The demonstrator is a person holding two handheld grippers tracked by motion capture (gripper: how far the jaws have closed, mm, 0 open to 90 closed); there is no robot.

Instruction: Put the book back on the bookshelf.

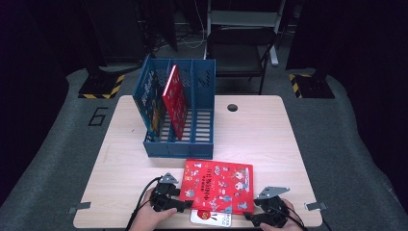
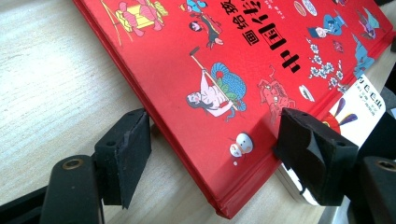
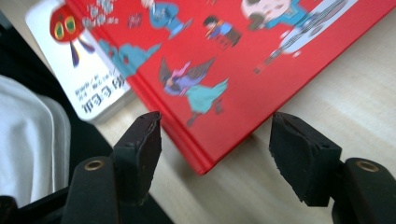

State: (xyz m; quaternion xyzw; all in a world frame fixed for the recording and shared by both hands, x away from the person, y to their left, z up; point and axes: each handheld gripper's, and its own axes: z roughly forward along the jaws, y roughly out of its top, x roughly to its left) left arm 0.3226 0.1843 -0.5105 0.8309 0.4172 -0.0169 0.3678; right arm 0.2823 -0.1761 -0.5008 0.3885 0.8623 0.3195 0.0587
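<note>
Near the desk's front edge, our red book [image 1: 218,186] lies flat, overlapping a small white book [image 1: 210,217]. Our left gripper [image 2: 215,154] and right gripper [image 3: 215,149] both straddle its near corners, jaws released. Closing unevenly could skew it or drag the white book along

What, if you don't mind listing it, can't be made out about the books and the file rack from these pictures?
- White book: mostly covered by the big red book in the high view, and cut off in both gripper views.
- Big red book's cover text: too small in the high view, blurred in the right gripper view.
- Blue file rack: the standing red book and the rack's dividers hide part of its slots.
</note>
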